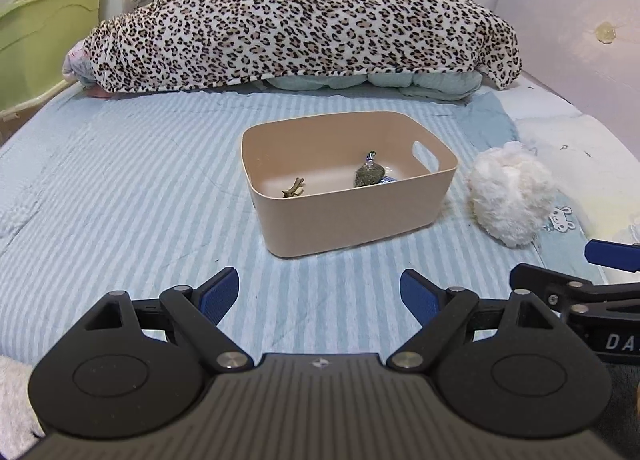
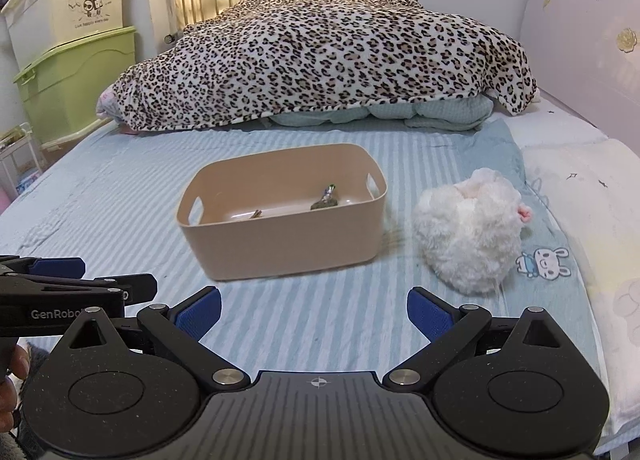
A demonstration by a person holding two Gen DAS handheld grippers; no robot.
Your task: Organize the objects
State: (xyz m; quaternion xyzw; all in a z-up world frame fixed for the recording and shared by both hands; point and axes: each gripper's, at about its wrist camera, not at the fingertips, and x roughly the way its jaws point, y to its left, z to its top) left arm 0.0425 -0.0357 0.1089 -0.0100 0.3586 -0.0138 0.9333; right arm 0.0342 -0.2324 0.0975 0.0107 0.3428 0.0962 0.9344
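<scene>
Beige bin sits mid-bed, small dark bits already inside. White plush toy lies just right of bin, on sheet, near pillow edge. I hold left gripper and right gripper low, near side, both with fingers apart, empty. Risks: soft fluff compresses, pads pinch only fur, toy slips out; reach nudges light bin along striped sheet; grippers close together, may clash.

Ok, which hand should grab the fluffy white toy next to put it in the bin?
Probably the right. The white plush toy lies right of the beige bin, nearer the open right tongs; the left tongs, also open, face the bin.
</scene>
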